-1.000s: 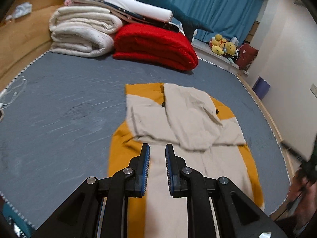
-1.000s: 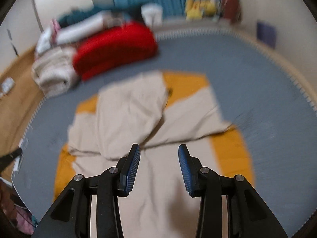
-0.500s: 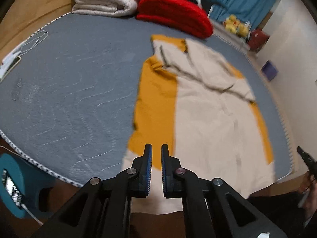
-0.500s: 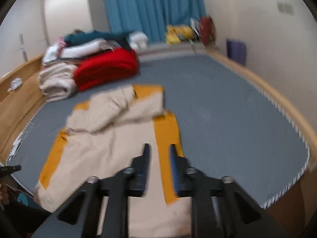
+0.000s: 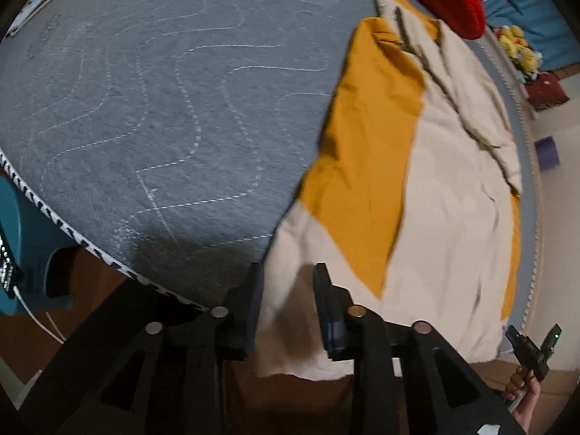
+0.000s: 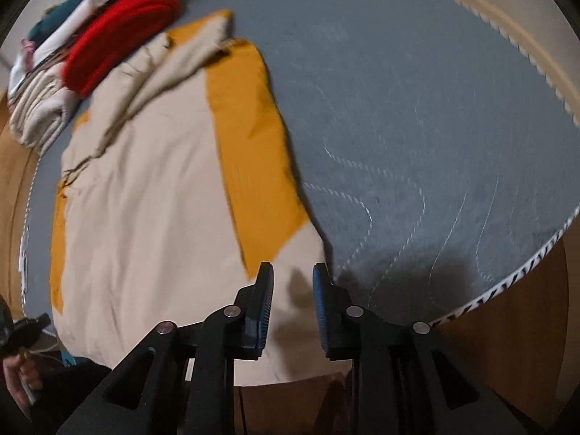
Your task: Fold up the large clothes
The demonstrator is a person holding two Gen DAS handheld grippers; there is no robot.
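A large beige and mustard-yellow garment (image 5: 449,166) lies spread on the grey bed, sleeves folded in near its far end, its hem hanging over the near edge. It also shows in the right wrist view (image 6: 152,188). My left gripper (image 5: 288,299) is open, its jaws on either side of the hem's left corner. My right gripper (image 6: 291,301) is open, its jaws on either side of the hem's right corner. Neither has closed on the cloth.
The grey quilted bed cover (image 5: 152,101) ends in a striped trim at the near edge (image 5: 72,232). A red blanket (image 6: 119,32) and folded bedding (image 6: 40,108) are stacked at the far end. A teal object (image 5: 18,217) sits below left.
Both grippers have pulled back from over the garment's middle and dropped to its near hem. Both closed partway about half a second ago and now stand open around the hem corners.
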